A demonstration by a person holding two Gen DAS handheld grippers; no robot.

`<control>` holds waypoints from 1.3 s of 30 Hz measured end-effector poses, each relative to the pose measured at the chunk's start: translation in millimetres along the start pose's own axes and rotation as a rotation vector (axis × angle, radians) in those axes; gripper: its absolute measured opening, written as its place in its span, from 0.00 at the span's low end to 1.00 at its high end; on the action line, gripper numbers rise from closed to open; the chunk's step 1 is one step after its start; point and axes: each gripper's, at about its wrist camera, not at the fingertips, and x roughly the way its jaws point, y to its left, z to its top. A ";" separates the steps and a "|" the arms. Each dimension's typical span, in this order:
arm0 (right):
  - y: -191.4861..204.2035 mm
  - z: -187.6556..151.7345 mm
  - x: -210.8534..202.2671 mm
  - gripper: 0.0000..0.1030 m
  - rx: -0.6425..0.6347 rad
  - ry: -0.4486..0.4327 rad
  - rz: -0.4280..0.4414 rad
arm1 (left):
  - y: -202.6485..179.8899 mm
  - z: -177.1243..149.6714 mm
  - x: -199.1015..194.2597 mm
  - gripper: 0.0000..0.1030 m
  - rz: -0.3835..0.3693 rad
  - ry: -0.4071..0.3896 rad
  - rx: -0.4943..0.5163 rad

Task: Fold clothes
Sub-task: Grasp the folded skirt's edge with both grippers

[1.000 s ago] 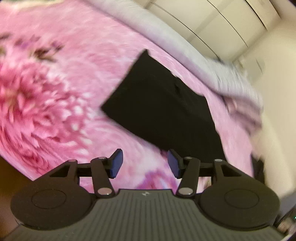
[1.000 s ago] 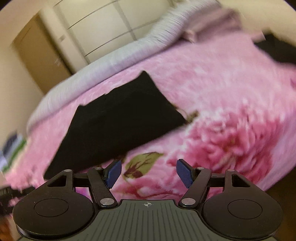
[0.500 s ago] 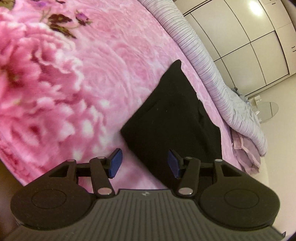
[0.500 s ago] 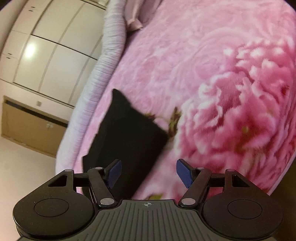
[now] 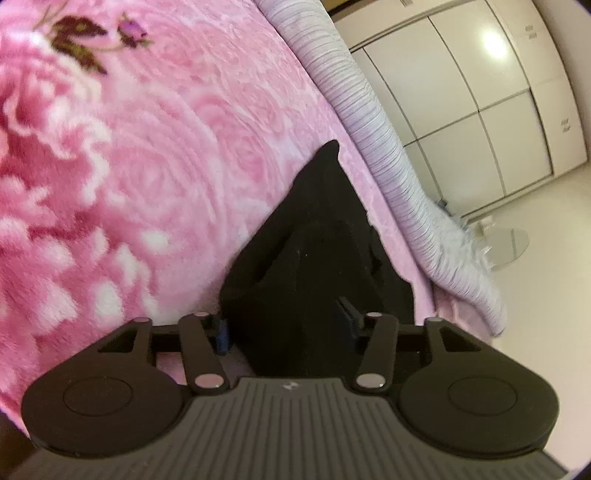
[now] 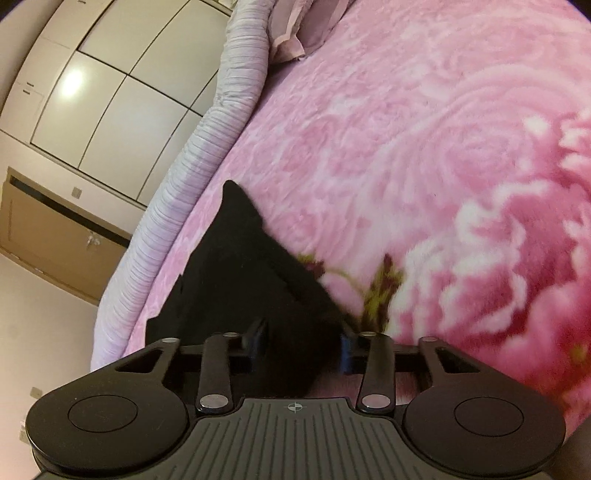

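Note:
A black garment [image 5: 314,236] lies folded flat on the pink flowered blanket [image 5: 129,184], one pointed corner toward the far side of the bed. My left gripper [image 5: 284,326] is low over its near left corner, jaws closing, the cloth between the fingers and not pinched. The right wrist view shows the same garment [image 6: 243,269] from its other near corner. There my right gripper [image 6: 301,345] straddles the cloth, jaws closing and narrower than the left's, with a gap still between the pads.
A lilac ribbed quilt [image 5: 373,122] is rolled along the bed's far edge, with a pillow [image 6: 299,33] at its end. Beyond stand white wardrobe doors [image 5: 480,92], a wooden cabinet [image 6: 55,240] and pale floor [image 5: 535,258].
Both grippers have dropped and come in onto the garment's near corners, rolling as they went. The right jaws have narrowed clearly, the left only slightly.

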 end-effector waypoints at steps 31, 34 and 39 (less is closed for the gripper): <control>-12.2 -14.4 -93.8 0.14 0.047 0.057 0.091 | 5.0 -35.9 -103.4 0.10 -0.066 0.077 0.166; -17.5 -26.5 -131.4 0.14 0.026 0.087 0.089 | 18.3 -53.6 -138.2 0.10 -0.055 0.107 0.138; -23.7 -44.1 -176.4 0.14 0.030 0.135 0.082 | 28.5 -70.2 -172.7 0.10 -0.042 0.150 0.087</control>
